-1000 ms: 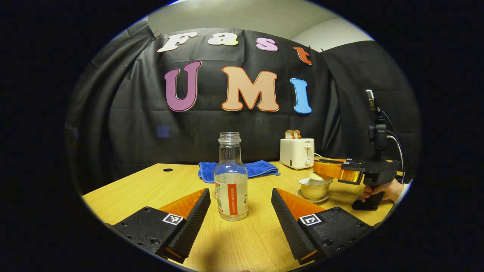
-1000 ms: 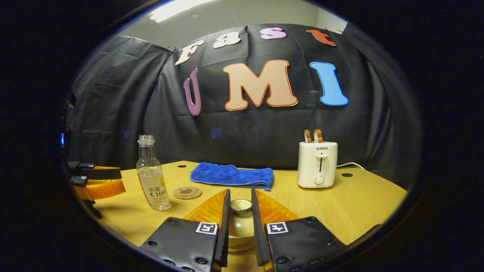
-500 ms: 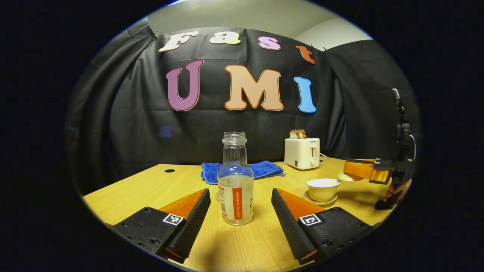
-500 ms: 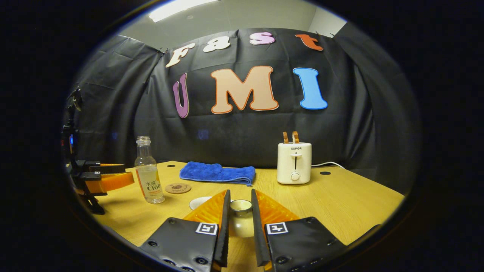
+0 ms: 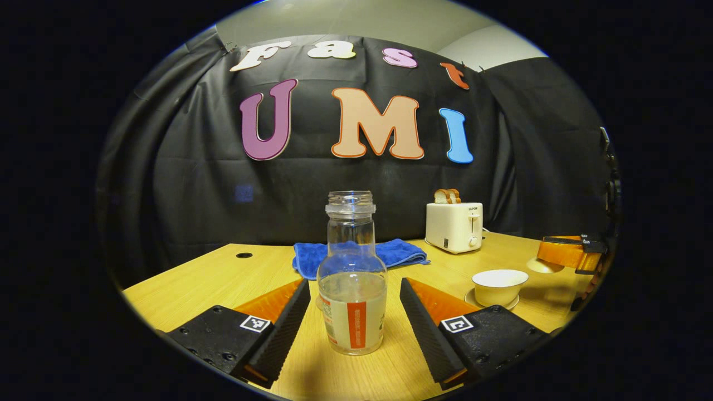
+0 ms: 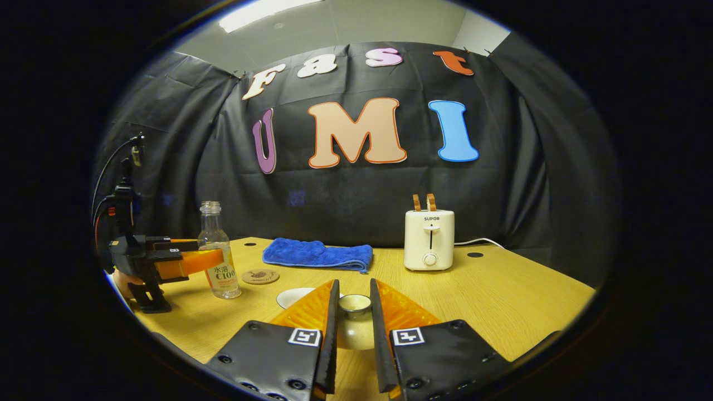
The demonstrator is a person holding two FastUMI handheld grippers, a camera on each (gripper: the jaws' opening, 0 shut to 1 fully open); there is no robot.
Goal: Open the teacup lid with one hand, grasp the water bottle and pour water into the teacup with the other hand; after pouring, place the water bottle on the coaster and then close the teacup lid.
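A clear water bottle (image 5: 351, 289) without a cap, part full, stands on the wooden table (image 5: 211, 273). My left gripper (image 5: 353, 328) is open, and the bottle stands between its fingers with a gap on each side. Right of it an uncovered white teacup (image 5: 499, 285) sits on its saucer. In the right gripper view my right gripper (image 6: 353, 292) is shut on the knob of the teacup lid (image 6: 355, 328), held to the right of the teacup (image 6: 295, 297). The bottle (image 6: 220, 262) and left gripper (image 6: 189, 260) are at the left, with a round coaster (image 6: 260, 276) beside them.
A folded blue cloth (image 5: 362, 253) lies behind the bottle. A white toaster (image 6: 429, 239) with two slices of bread stands at the back right, its cord trailing away. The right gripper with the lid (image 5: 565, 253) hovers at the table's right end.
My left gripper has moved forward so the bottle now stands between its fingers. My right gripper has lifted the lid off the teacup and carried it away to the right.
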